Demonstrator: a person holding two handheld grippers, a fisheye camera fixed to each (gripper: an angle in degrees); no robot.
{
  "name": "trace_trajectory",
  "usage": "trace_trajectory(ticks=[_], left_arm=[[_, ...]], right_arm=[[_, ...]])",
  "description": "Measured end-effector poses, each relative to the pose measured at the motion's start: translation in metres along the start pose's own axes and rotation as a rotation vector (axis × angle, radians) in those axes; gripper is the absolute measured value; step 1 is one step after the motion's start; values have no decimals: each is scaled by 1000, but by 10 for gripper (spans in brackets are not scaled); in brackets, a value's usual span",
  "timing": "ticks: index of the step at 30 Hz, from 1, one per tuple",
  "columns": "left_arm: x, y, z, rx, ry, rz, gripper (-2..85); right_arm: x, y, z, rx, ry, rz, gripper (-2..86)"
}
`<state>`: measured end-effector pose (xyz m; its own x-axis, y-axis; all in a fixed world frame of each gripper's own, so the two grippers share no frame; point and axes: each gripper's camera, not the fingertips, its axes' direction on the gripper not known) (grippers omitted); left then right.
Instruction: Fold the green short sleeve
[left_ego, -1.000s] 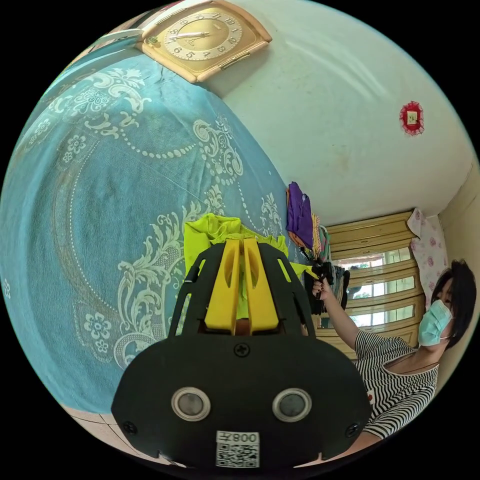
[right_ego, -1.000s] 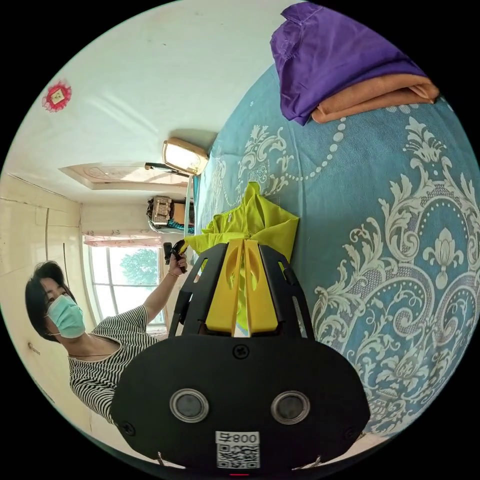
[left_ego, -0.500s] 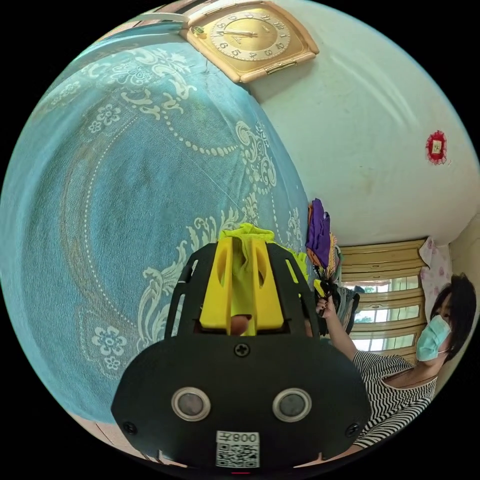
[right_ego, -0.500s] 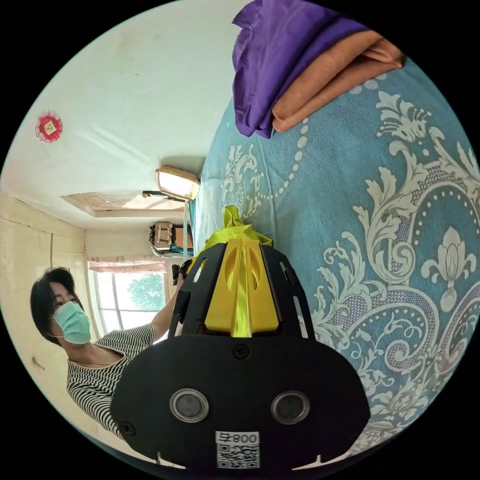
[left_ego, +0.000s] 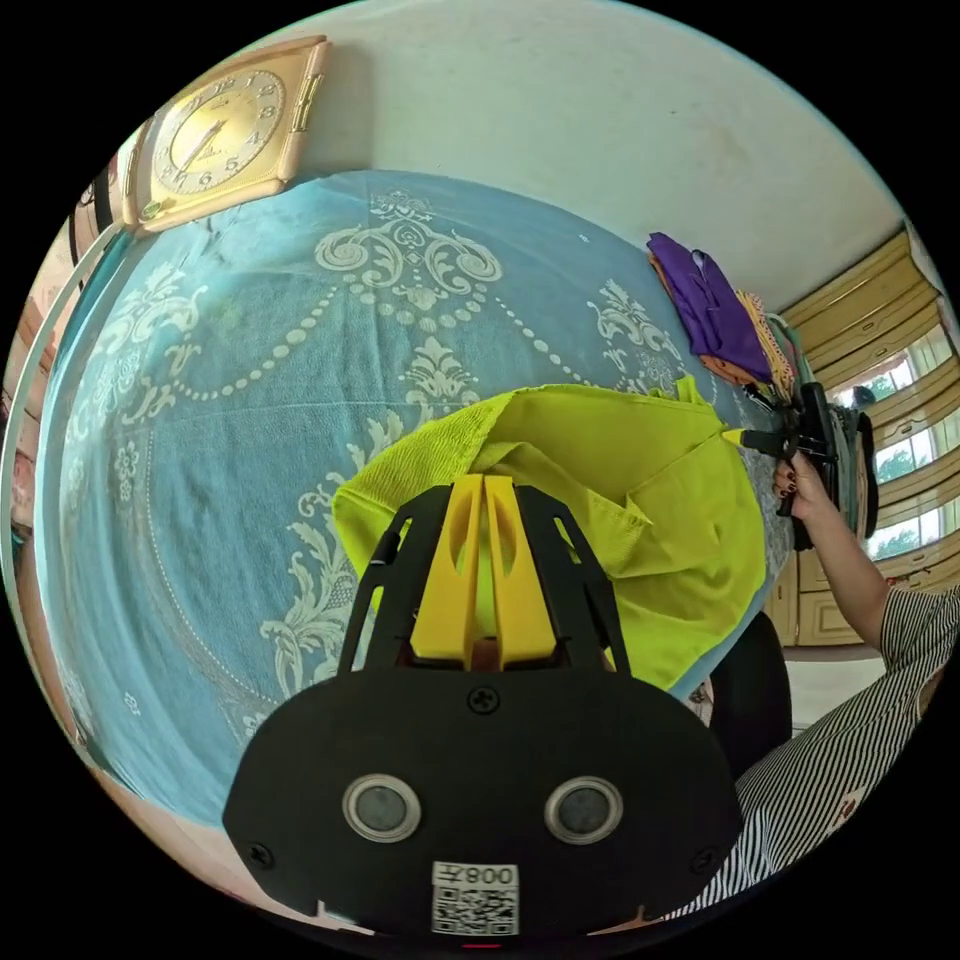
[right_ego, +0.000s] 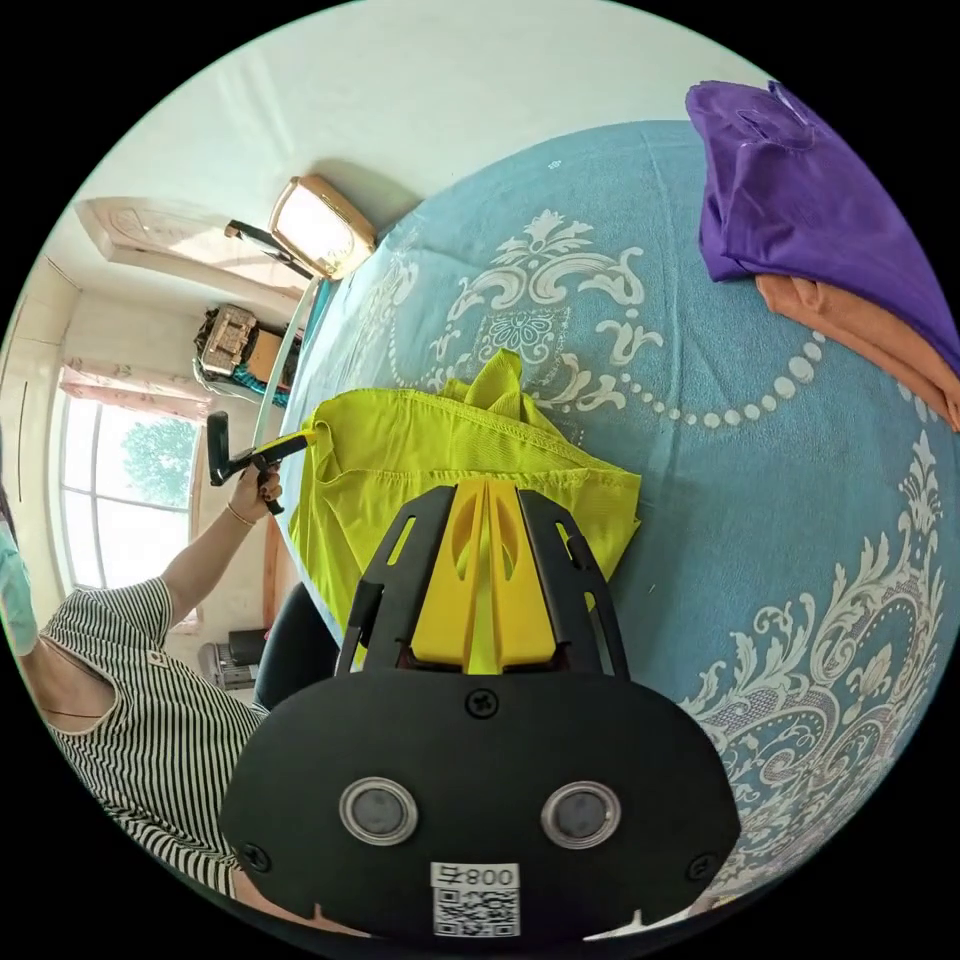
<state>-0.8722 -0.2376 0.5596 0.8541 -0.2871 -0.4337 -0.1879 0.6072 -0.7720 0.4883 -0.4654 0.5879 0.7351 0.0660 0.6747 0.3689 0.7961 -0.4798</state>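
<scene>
2 grippers (left_ego: 485, 480) (right_ego: 485, 485) gripping green tee (left_ego: 640, 480), no legible txt.

Green short sleeve (left_ego: 640, 500): a bright yellow-green garment of fine knit fabric with stitched hems, bunched and partly doubled over on a blue patterned cover. In the left gripper view it spreads across the centre and right of the frame, one corner drawn out to a point at the right. In the right gripper view the green short sleeve (right_ego: 450, 450) lies left of centre, its upper hem taut, a small peak rising above it.
</scene>
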Motion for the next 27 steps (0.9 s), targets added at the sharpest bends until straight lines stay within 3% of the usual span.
trace_trajectory(ticks=[9,13,18,22,27], left_arm=[[29,-55,-9,42,-106,-19,7],[80,-58,-11,68,43,162,23],[134,-61,3,-24,24,352,68],[154,-67,24,-90,-14,352,73],[165,-81,42,-130,-38,287,37]], right_arm=[[-41,-29,15,-1,137,23,2],[-84,-30,16,41,160,-106,8],[-137,-26,32,-53,338,-279,37],[-159,-27,46,-89,482,-289,56],[-172,-28,62,-121,520,-248,67]])
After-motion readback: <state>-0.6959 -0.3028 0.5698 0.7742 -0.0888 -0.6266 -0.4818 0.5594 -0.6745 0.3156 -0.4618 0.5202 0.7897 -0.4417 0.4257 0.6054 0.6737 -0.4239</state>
